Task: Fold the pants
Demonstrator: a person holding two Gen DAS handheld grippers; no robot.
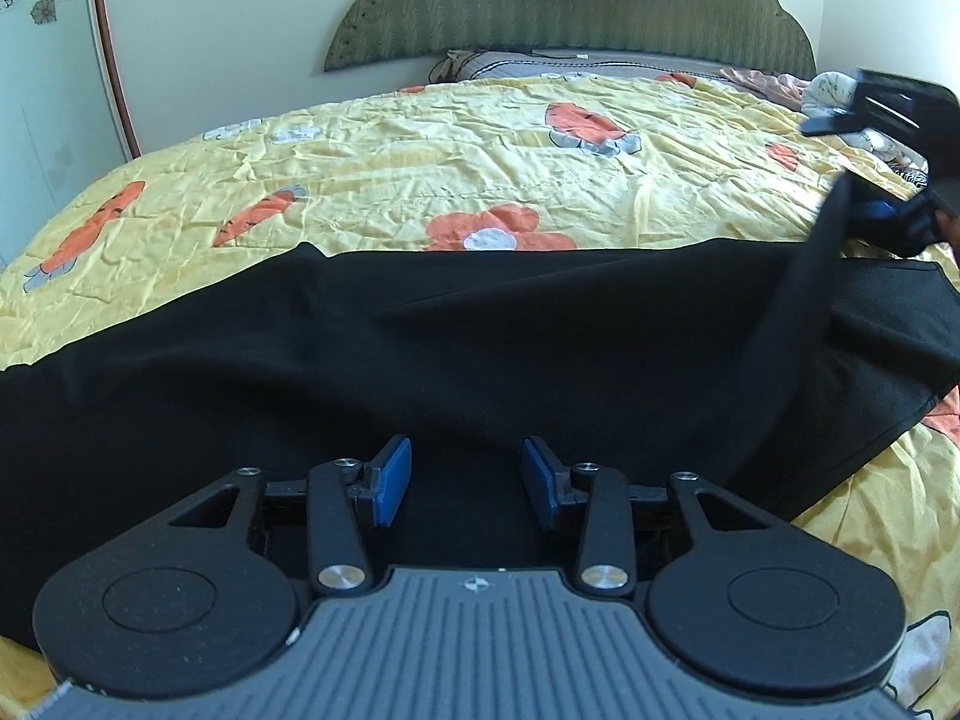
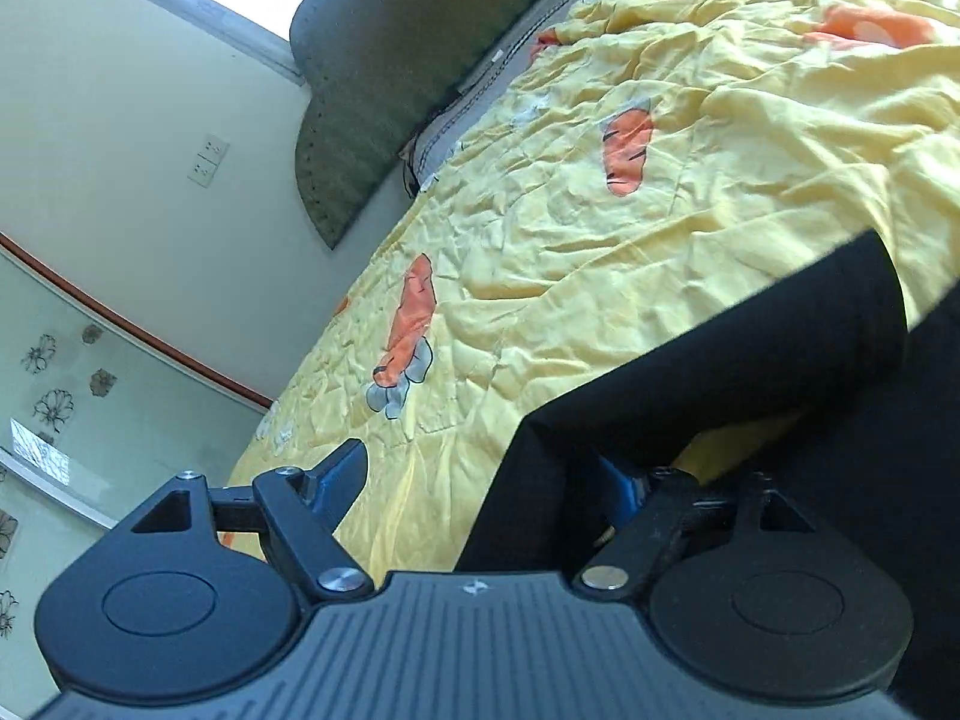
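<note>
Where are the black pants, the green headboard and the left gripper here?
black pants point(image 1: 480, 348): left wrist view, the flat middle of the cloth.
green headboard point(image 1: 570, 0): left wrist view, its padded face.
left gripper point(image 1: 467, 483): left wrist view, midway between its blue-padded fingertips.

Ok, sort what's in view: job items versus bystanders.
Job:
black pants
left gripper, jaws open above them
right gripper, jaws open, fabric draped over one side

Bystanders:
yellow floral bedspread
green headboard
grey pillow
wall socket
</note>
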